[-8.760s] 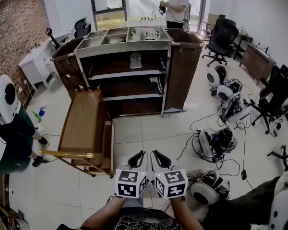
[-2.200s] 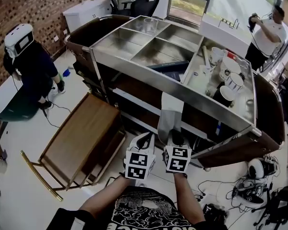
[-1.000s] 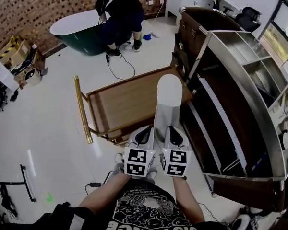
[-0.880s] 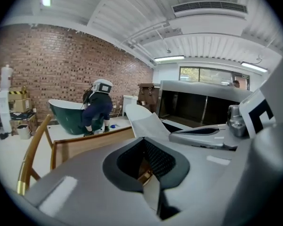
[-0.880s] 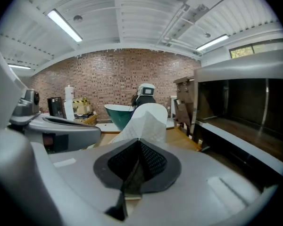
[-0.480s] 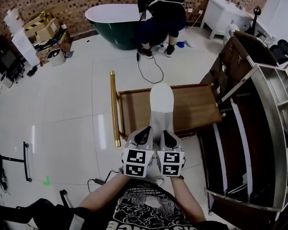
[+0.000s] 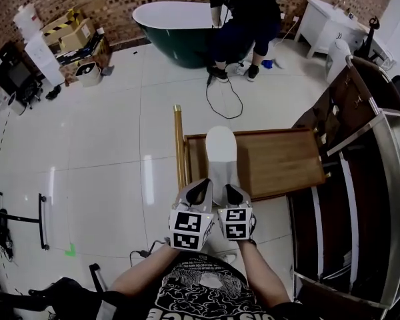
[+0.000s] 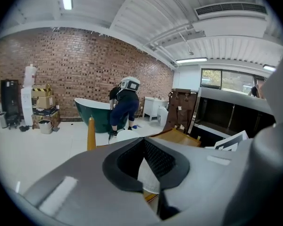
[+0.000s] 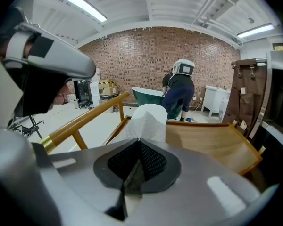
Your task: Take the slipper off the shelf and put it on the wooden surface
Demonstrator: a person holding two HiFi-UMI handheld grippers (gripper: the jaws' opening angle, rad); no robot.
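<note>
1. Head view: the white slipper stretches lengthwise over the left end of the wooden bench. Its toe points away from the wearer and its heel end is at both claws. Whether its sole touches the wood cannot be told.
2. The right claw is clamped tight on the slipper's heel edge. In the right gripper view the white fabric is pinched between the dark pads.
3. The left claw is closed too. In the left gripper view its tips meet, with slipper material caught lower between them.
4. A brass rail runs along the bench's left side, just beside the slipper.
5. The dark shelf unit stands at the bench's right end.
6. Beyond the bench, well apart, a person bends beside a green bathtub.
</note>
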